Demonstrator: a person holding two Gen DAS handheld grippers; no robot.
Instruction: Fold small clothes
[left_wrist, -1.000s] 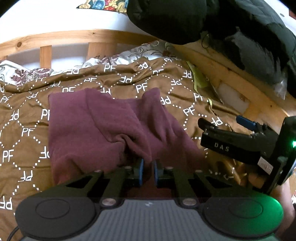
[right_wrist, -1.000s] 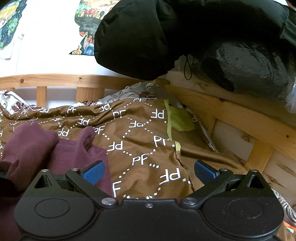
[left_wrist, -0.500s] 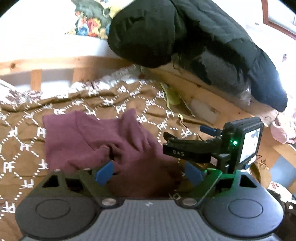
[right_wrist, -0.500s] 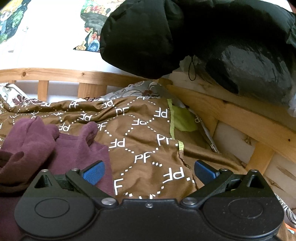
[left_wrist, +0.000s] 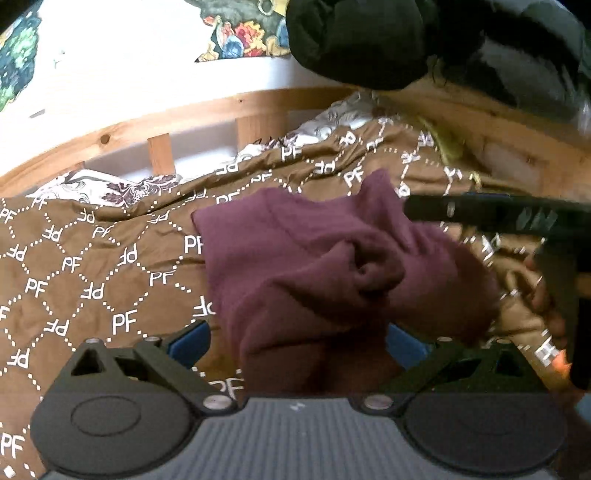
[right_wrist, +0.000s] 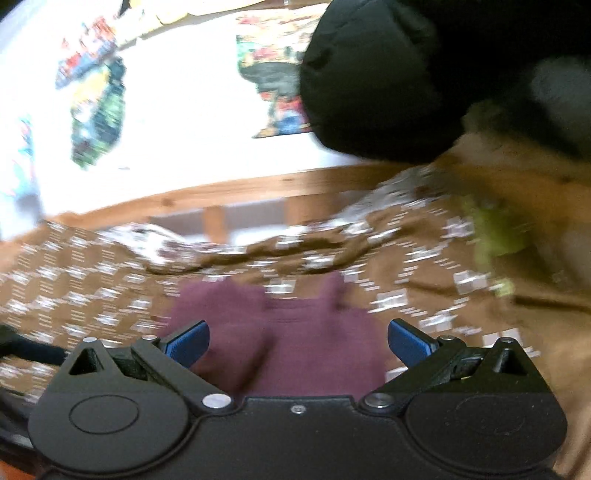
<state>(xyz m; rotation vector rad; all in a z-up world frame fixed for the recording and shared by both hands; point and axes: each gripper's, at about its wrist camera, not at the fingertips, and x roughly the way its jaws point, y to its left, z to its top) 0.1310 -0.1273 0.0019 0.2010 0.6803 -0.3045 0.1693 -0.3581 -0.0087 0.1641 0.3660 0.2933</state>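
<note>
- Maroon garment (left_wrist: 314, 266) lies bunched on the brown bedspread (left_wrist: 92, 288), a rumpled knot of folds near its middle and a flap sticking up at its far right edge; the right wrist view, heavily blurred, shows the same garment (right_wrist: 288, 332) lying close ahead of that gripper.
- Left gripper (left_wrist: 297, 341) is spread wide, its blue pads on either side of the garment's near edge, with nothing pinched between them.
- Right gripper (right_wrist: 297, 341) is likewise spread wide and grips nothing; in the left wrist view its black body (left_wrist: 498, 218) reaches in from the right above the garment's right side.
- The bedspread is printed with white "PF" letters and dotted diamonds.
- A wooden bed rail (left_wrist: 184, 122) runs along the far side, with a white wall beyond.
- A black puffy jacket (left_wrist: 369, 40) hangs at the far right above the bed.
</note>
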